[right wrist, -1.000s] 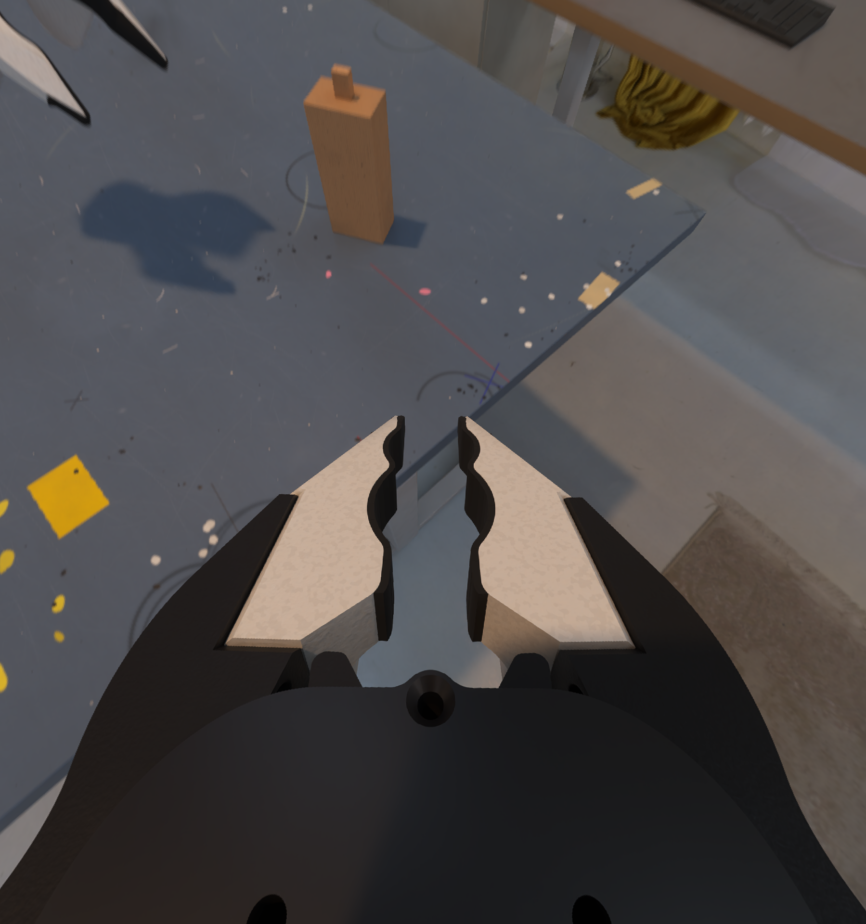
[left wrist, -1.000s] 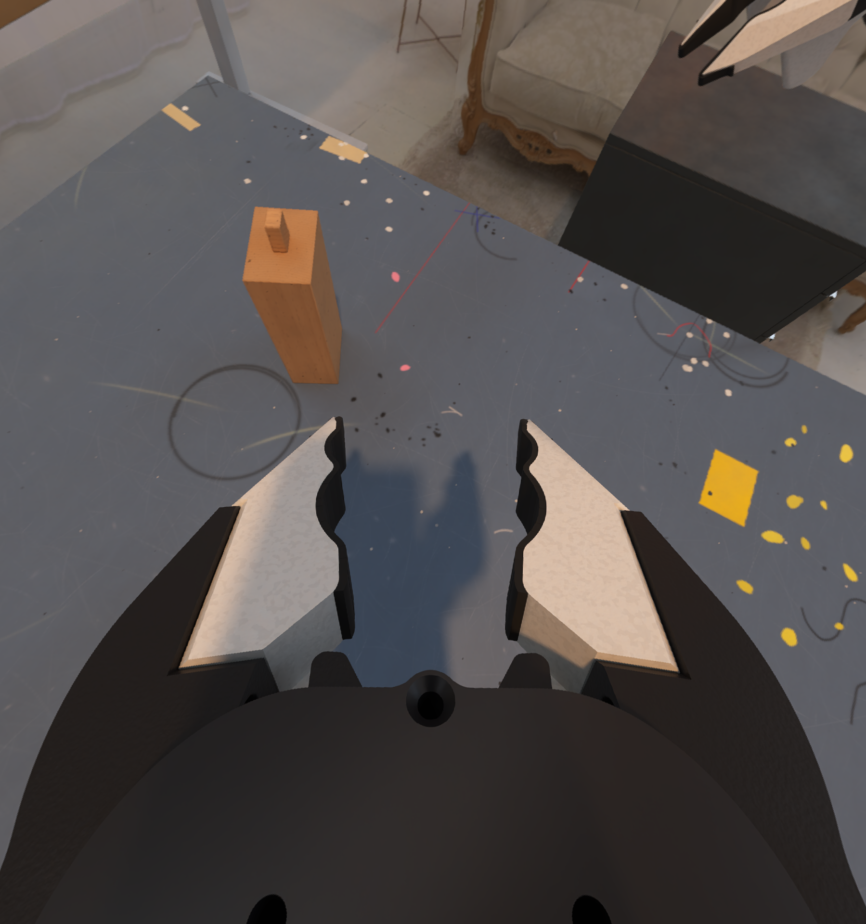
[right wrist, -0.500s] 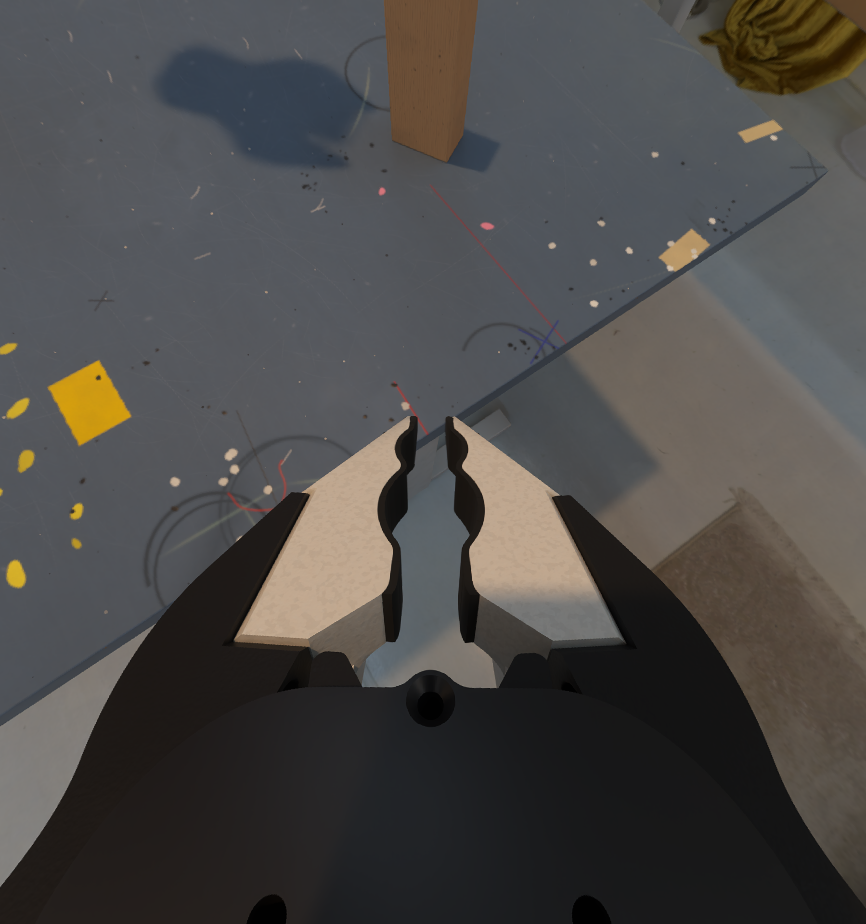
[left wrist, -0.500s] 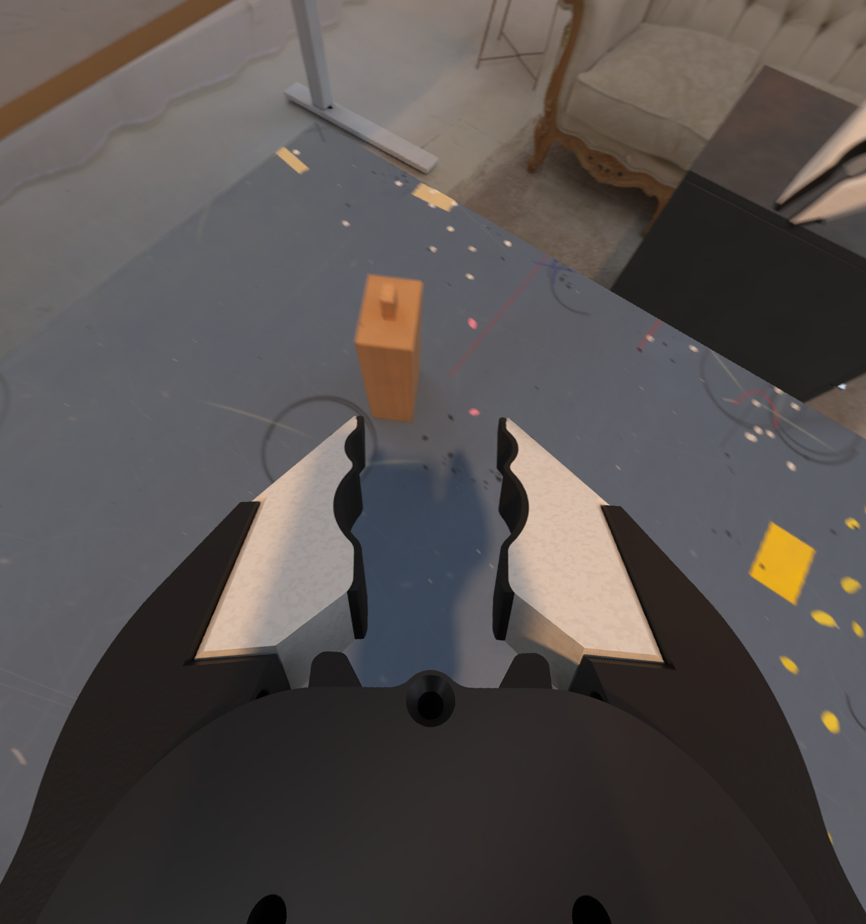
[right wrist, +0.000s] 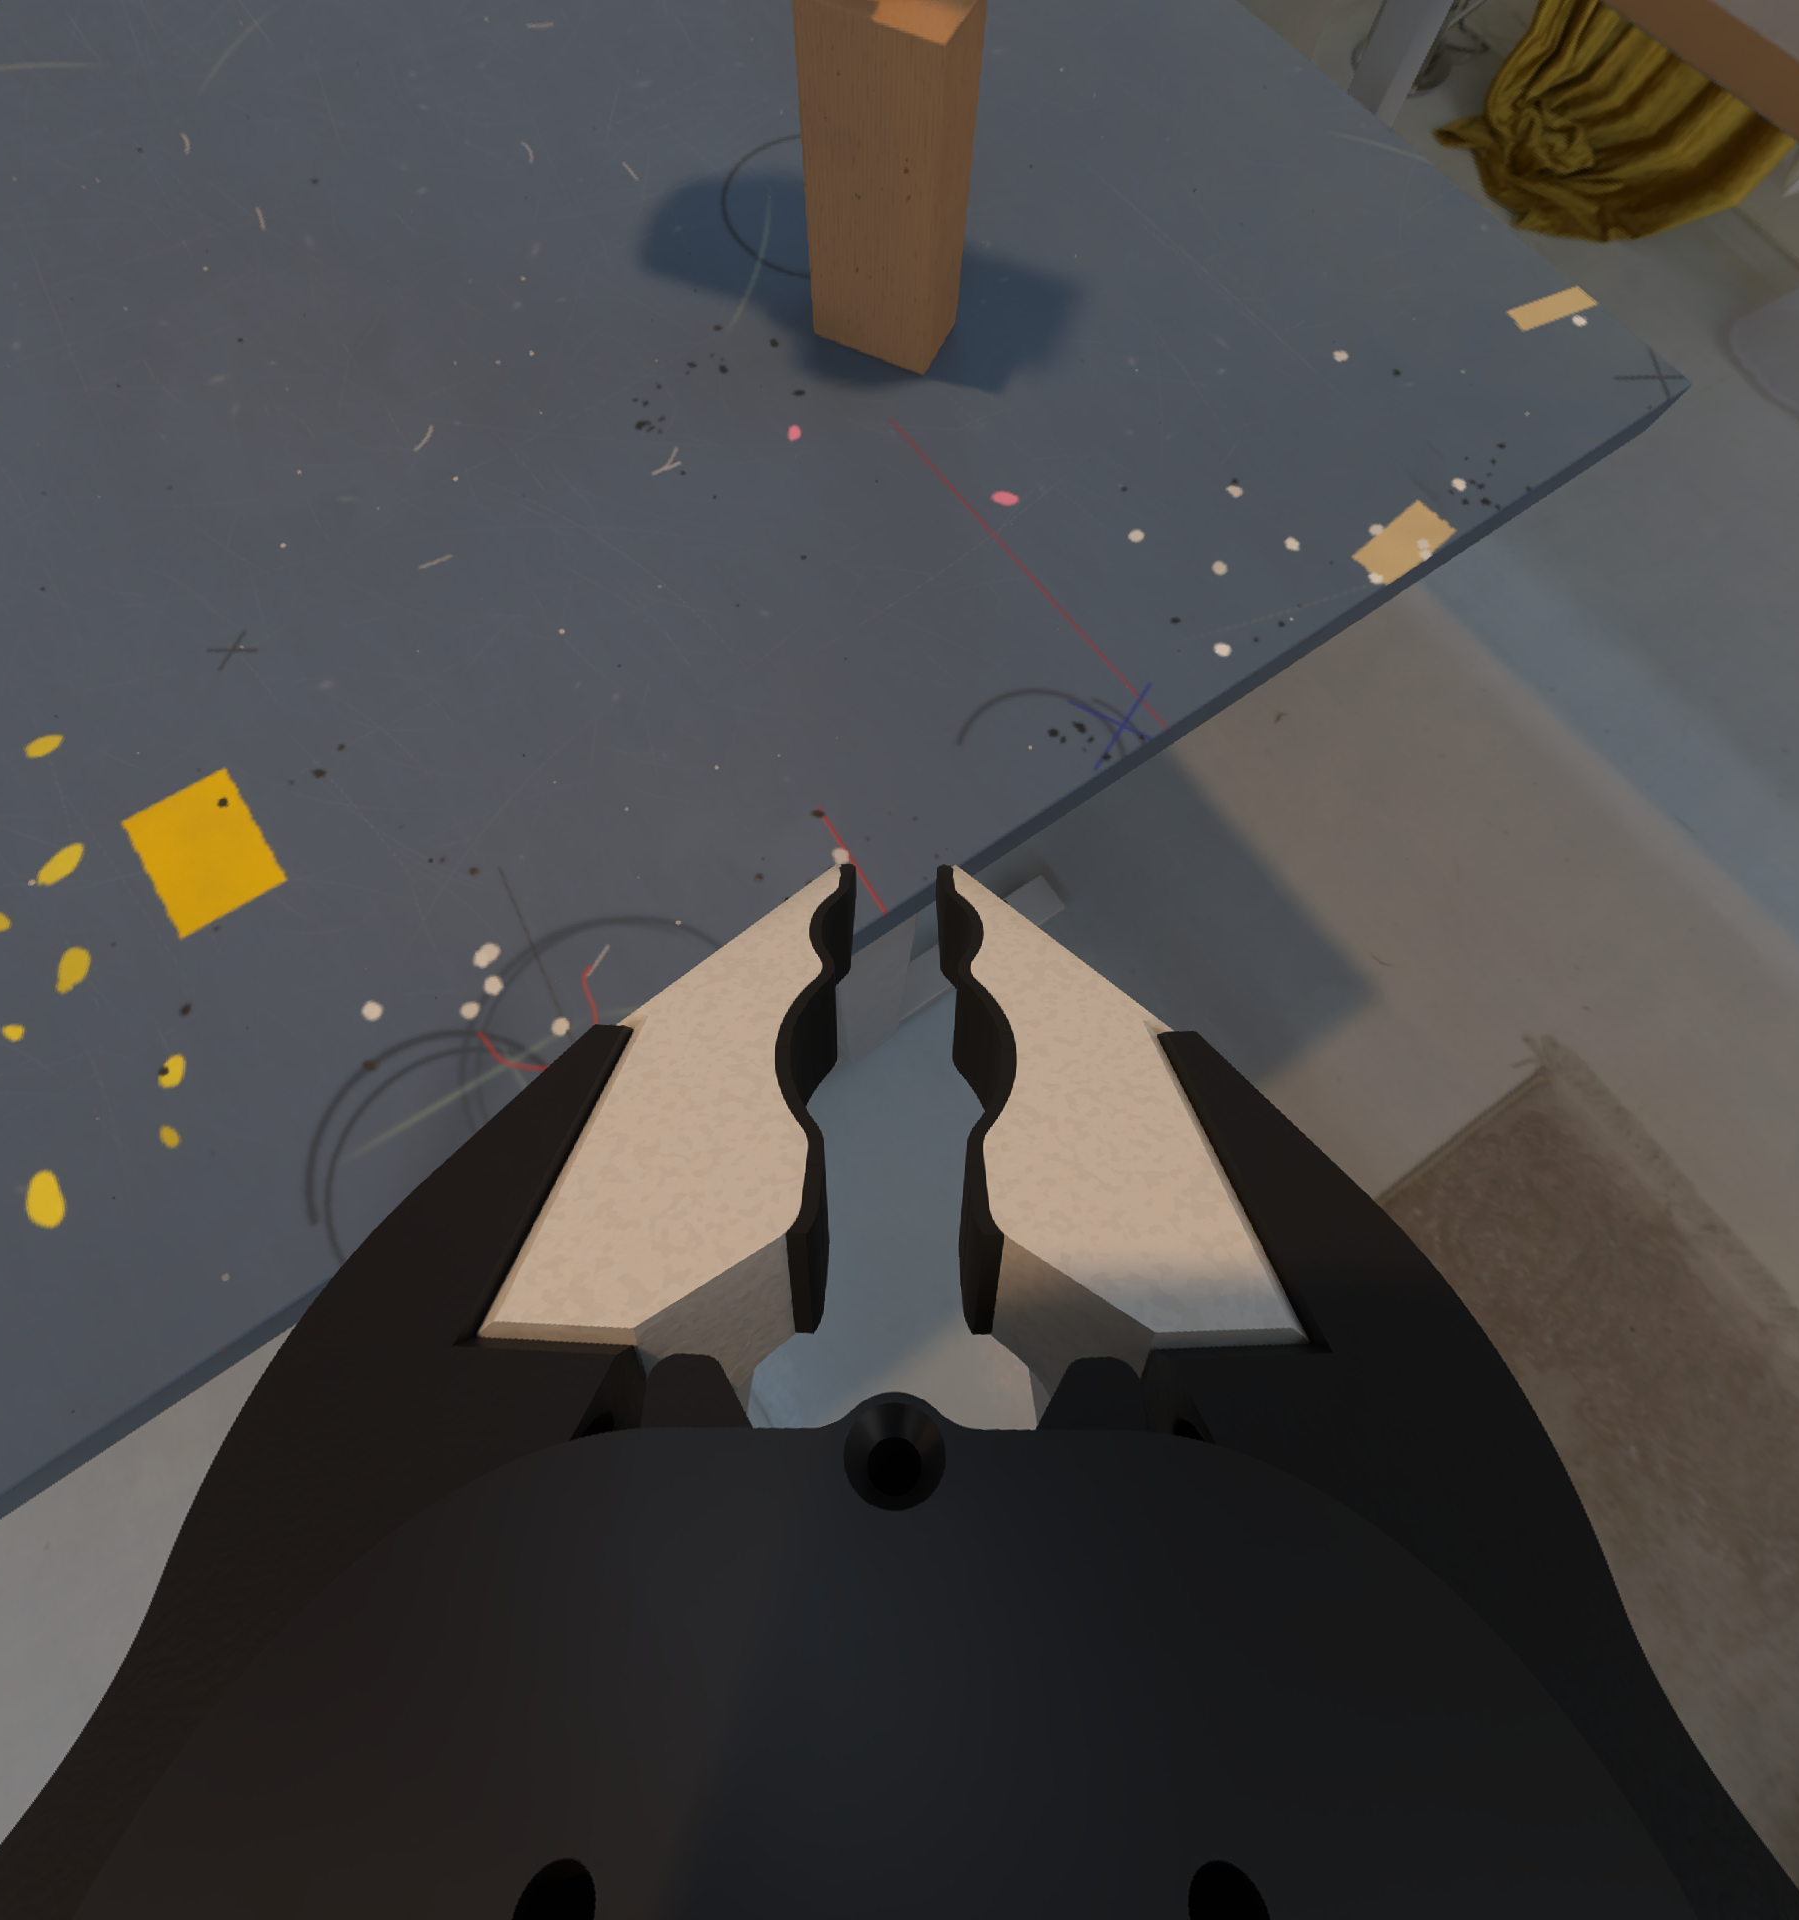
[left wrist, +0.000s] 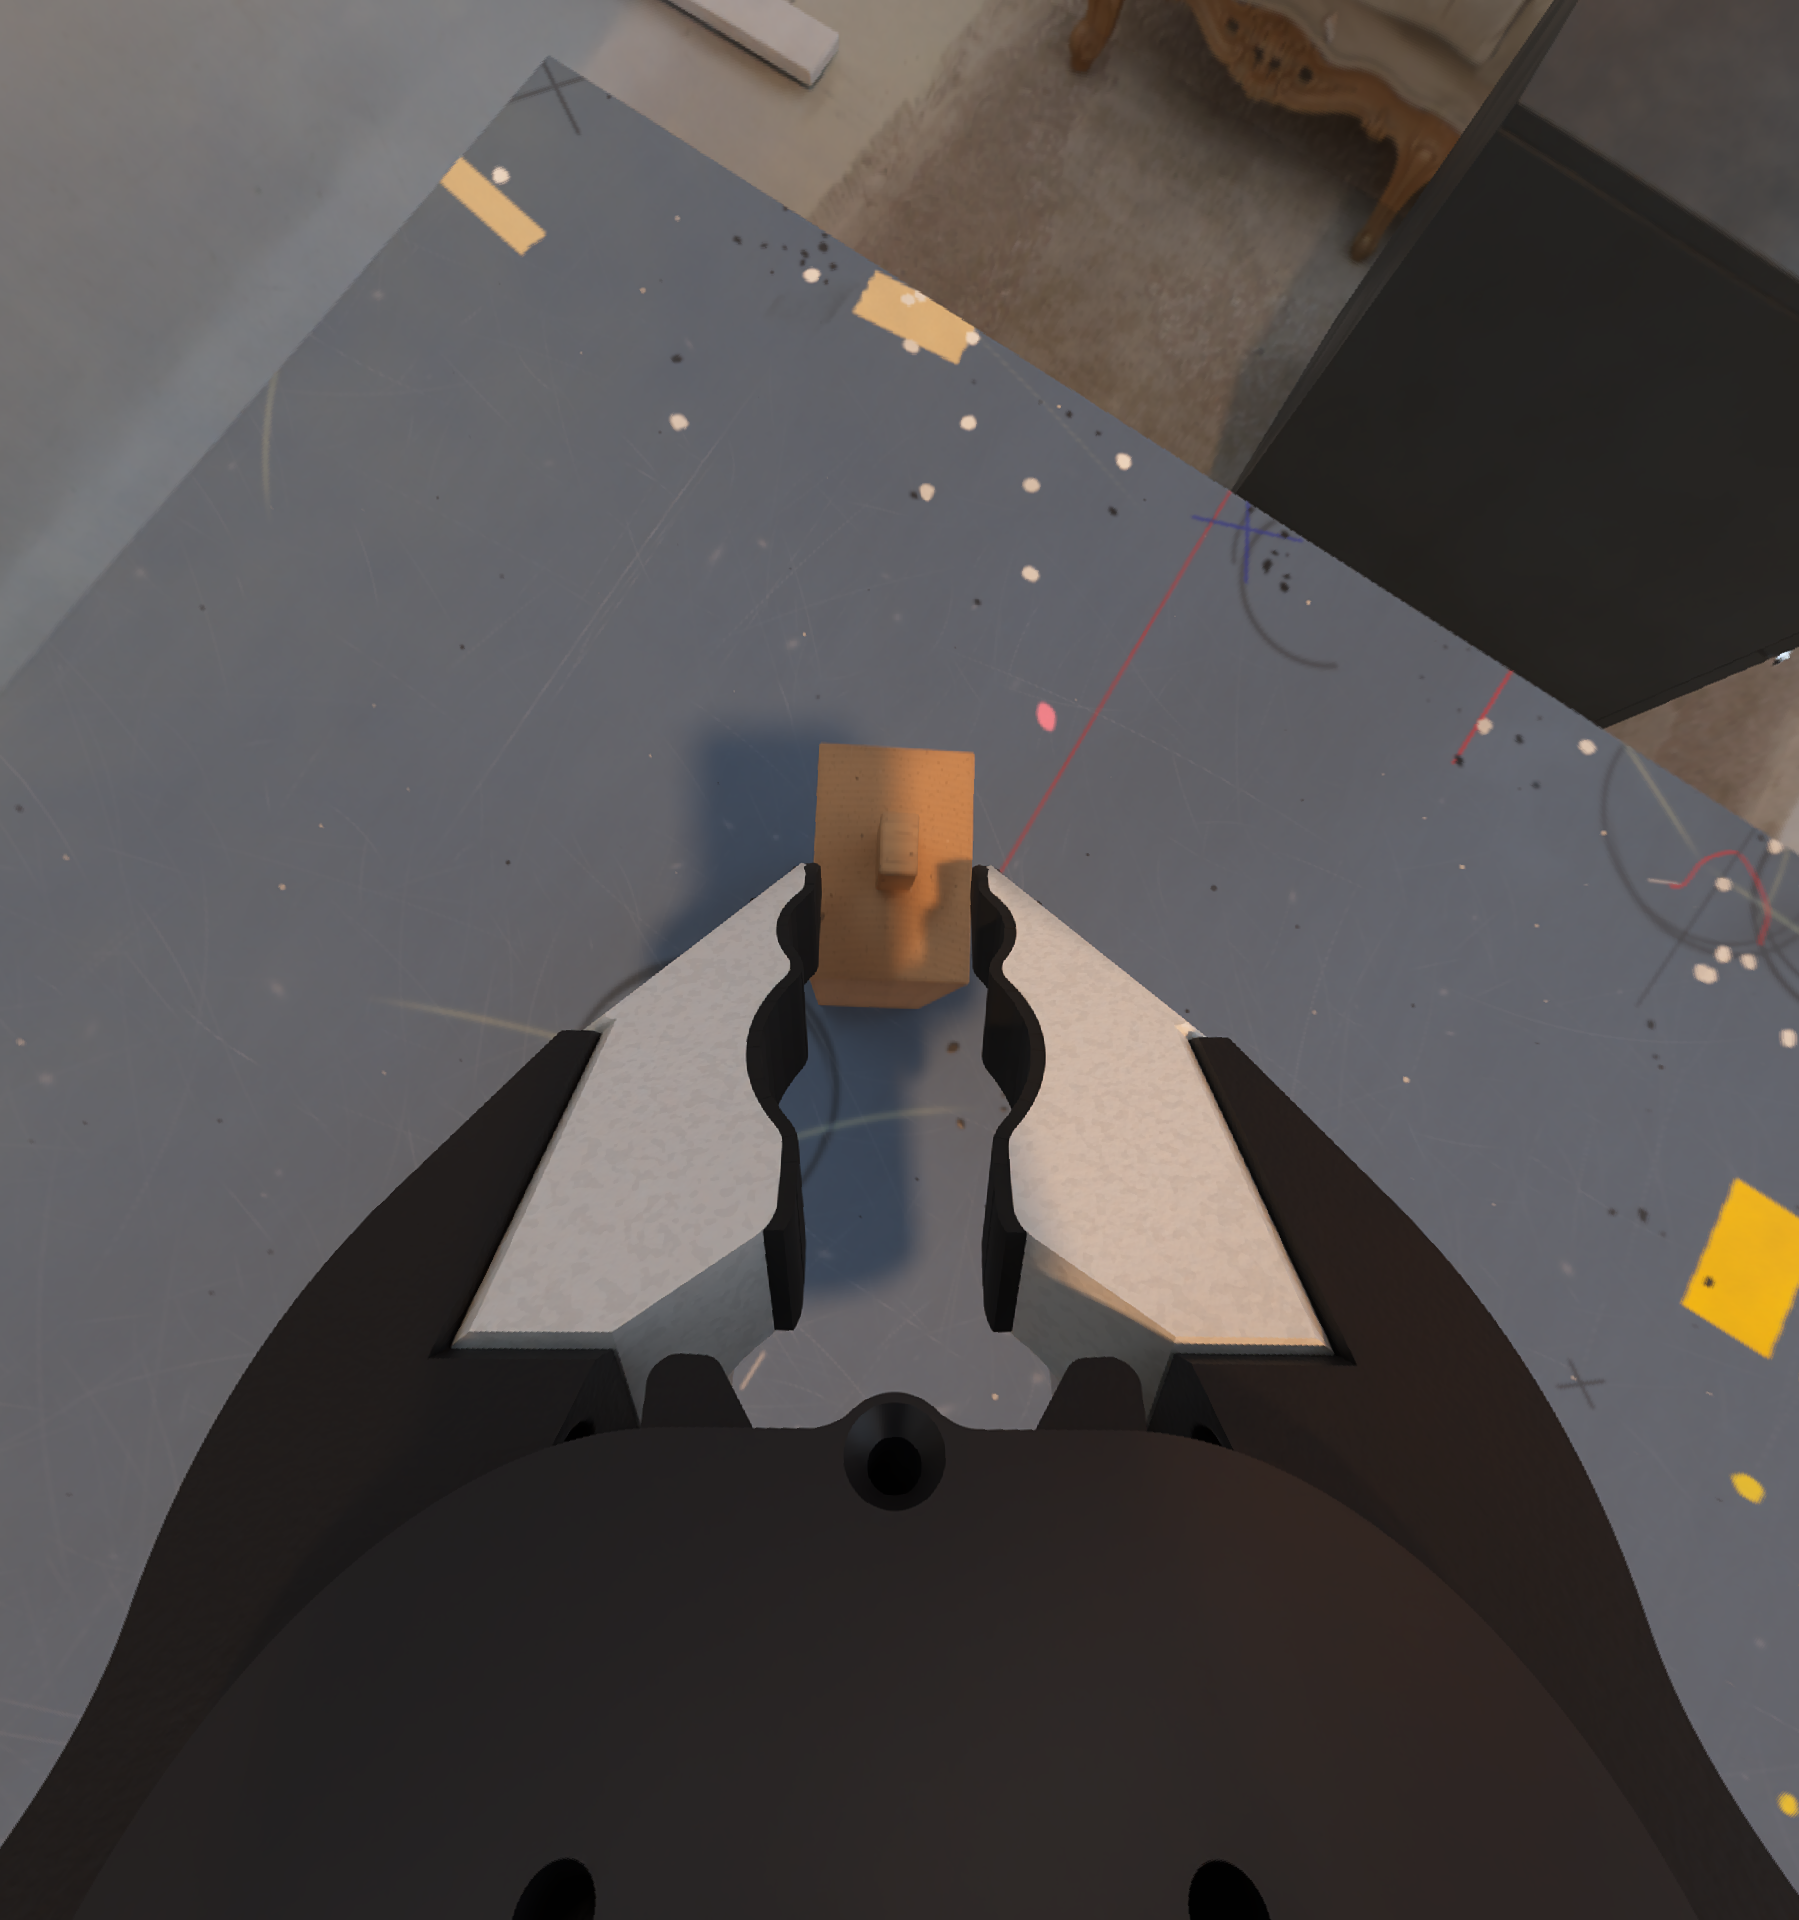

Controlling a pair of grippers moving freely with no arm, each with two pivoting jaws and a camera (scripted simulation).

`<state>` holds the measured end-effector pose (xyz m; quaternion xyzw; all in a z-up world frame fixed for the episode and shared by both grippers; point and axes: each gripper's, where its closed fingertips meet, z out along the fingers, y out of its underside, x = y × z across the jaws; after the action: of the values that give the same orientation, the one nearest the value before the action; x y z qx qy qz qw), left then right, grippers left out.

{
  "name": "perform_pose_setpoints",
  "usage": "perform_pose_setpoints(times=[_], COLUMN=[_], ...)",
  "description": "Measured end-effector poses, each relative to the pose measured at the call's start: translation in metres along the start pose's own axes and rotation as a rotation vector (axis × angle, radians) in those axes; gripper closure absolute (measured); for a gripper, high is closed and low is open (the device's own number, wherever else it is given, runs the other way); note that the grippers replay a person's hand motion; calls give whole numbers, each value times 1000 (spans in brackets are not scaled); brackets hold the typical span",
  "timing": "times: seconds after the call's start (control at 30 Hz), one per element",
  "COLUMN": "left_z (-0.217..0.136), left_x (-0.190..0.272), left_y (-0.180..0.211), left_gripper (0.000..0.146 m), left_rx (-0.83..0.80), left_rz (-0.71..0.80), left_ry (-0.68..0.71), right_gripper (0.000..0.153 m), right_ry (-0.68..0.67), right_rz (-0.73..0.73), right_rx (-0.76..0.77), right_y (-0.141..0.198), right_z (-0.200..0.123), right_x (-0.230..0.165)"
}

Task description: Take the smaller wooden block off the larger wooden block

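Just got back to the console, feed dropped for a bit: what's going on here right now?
The left gripper hangs open above the tall orange-brown wooden block standing upright on the scuffed grey table, its fingers framing the block's top. The small wooden block sits there, not yet gripped. The right gripper waits over the table's edge, slightly open and holding nothing.

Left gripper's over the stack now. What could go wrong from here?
1. The left gripper has its jaws set about as wide as the larger wooden block, so descending may clip and topple it.
2. The smaller wooden block is tiny against that opening; closing could nudge rather than pinch it.
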<state>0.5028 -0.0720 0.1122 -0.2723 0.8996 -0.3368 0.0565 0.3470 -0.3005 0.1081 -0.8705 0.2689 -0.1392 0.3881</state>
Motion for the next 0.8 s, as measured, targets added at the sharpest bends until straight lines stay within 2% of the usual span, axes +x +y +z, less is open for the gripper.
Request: perform_pose_setpoints(times=[0.3,0.4,0.5,0.67,0.8], left_z=[10,8,6,-7,-28], left_x=[-1,1,0,-2,5], left_y=[-2,-1,0,6,2], left_gripper=[123,139,139,140,140], left_rx=[-57,-50,-45,28,138], left_rz=[68,69,81,65,6], left_ry=[-45,-54,-71,-78,-3], right_gripper=[137,137,137,137,138], right_ry=[-18,-28,-24,-37,-47], right_rz=[25,35,27,40,57], right_rx=[20,16,12,16,29], right_y=[-2,-2,-1,-2,-3], right_z=[-2,-1,-1,-1,-2], right_x=[1,1,0,0,1])
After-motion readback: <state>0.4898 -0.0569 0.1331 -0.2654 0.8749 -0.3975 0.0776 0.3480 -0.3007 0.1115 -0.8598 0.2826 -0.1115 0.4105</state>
